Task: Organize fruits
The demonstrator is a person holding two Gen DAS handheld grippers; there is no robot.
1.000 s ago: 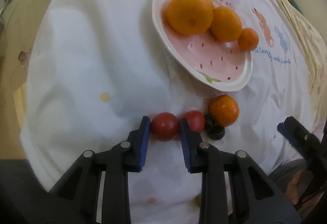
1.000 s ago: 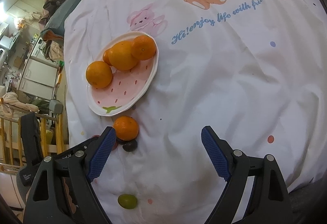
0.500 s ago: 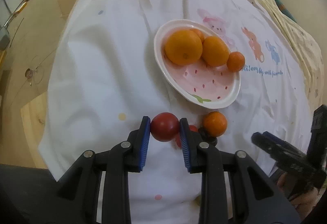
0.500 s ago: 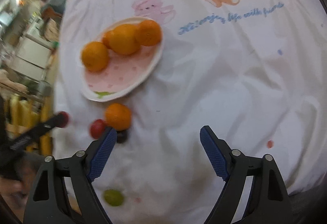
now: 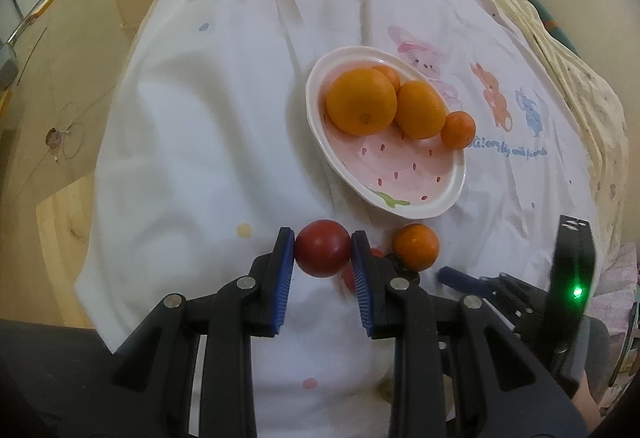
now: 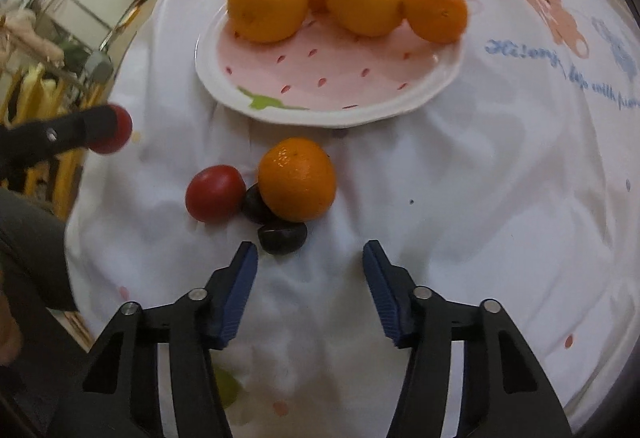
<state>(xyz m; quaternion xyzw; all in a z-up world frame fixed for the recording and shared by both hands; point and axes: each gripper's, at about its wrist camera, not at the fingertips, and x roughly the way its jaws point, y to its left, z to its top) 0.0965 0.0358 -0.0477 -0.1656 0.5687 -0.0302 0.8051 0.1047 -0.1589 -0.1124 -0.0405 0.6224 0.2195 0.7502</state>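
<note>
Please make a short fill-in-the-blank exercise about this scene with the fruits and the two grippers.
1. The left gripper is shut on a red ____.
2. The plate holds ____ orange fruits.
3. The right gripper is ____, with nothing between its pads.
4. The loose orange lies ____ the plate.

Missing words: tomato; four; open; outside

The left hand-held gripper [image 5: 323, 266] is clamped shut; the right hand-held gripper [image 6: 310, 292], angled downward, has just been narrowing.

Pink strawberry-print plate [image 5: 408, 174], red tomato [image 5: 323, 247], blue claw pads [image 5: 285, 278]
</note>
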